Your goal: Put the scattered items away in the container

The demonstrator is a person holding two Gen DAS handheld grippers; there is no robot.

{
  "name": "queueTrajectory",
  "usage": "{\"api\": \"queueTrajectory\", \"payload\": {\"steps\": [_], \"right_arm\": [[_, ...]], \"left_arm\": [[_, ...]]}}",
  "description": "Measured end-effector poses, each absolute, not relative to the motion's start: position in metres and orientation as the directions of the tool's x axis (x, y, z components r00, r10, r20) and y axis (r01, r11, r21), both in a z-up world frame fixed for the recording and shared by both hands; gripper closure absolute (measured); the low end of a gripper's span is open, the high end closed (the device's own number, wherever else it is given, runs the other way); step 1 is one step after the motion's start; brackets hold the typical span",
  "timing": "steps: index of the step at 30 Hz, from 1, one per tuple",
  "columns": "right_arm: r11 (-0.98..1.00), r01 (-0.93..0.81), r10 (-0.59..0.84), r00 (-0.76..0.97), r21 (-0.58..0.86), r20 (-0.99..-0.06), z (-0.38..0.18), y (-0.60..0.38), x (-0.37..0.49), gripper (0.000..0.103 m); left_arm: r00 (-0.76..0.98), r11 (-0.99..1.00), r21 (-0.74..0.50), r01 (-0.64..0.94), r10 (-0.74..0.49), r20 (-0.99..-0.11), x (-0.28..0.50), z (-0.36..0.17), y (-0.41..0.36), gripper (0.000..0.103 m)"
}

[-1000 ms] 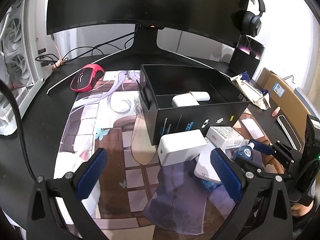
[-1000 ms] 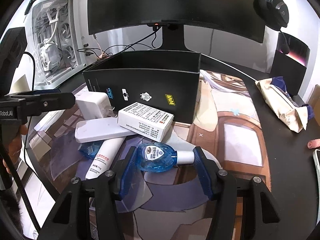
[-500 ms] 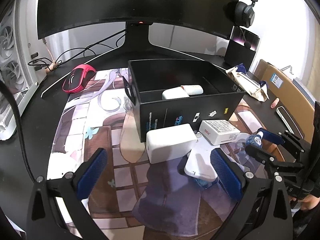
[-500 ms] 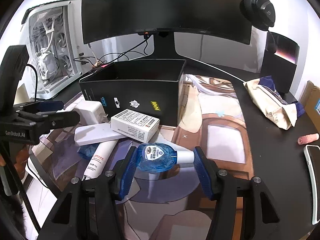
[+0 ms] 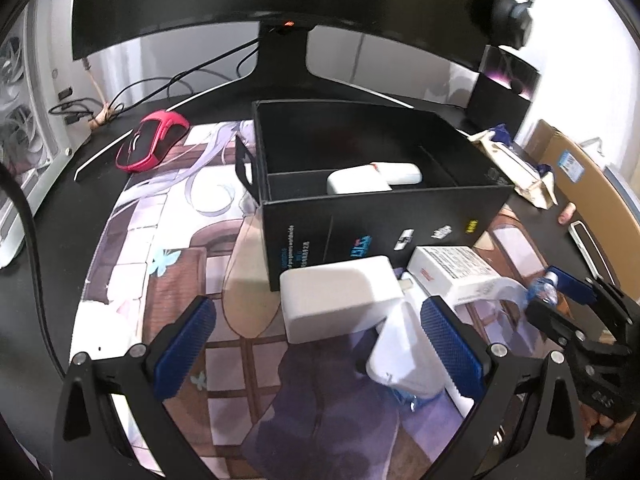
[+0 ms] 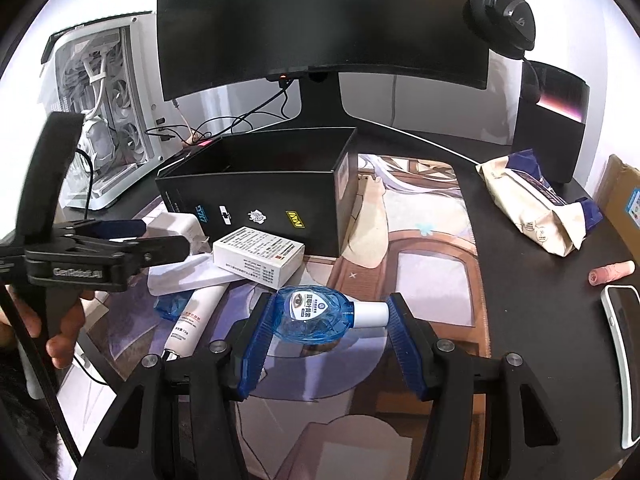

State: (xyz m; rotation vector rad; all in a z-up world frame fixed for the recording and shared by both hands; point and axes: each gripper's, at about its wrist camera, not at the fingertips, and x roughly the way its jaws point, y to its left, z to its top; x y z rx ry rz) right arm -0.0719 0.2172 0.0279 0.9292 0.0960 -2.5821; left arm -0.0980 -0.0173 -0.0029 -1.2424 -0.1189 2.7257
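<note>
A black open box (image 5: 380,204) stands on the desk mat, also in the right wrist view (image 6: 256,196); two white items (image 5: 372,178) lie inside. My right gripper (image 6: 328,320) is shut on a blue eye-drop bottle (image 6: 316,314), held above the mat in front of the box. My left gripper (image 5: 316,340) is open and empty above a white charger block (image 5: 340,304). A white flat pack (image 5: 404,352), a white medicine carton (image 6: 258,254) and a white tube (image 6: 196,316) lie beside it in front of the box.
A red mouse (image 5: 152,140) lies left of the box. A monitor stand (image 5: 284,52) is behind. A paper packet (image 6: 536,212), a phone (image 6: 624,356) and a small pink roll (image 6: 610,272) lie at the right. A white PC case (image 6: 100,128) stands at the left.
My right gripper has lifted with the eye-drop bottle held in it. My left gripper has moved closer over the white charger block, still open.
</note>
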Motion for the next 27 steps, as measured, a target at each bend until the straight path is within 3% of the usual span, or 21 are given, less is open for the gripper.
{"api": "queueTrajectory", "payload": {"steps": [27], "right_arm": [[-0.902,0.413,-0.398,-0.685,0.124,-0.610,0.027,0.233,-0.079,0.047]], "left_arm": [[-0.631,-0.995,-0.101,0.010,0.072,-0.772,-0.115,-0.013,-0.015,0.000]]}}
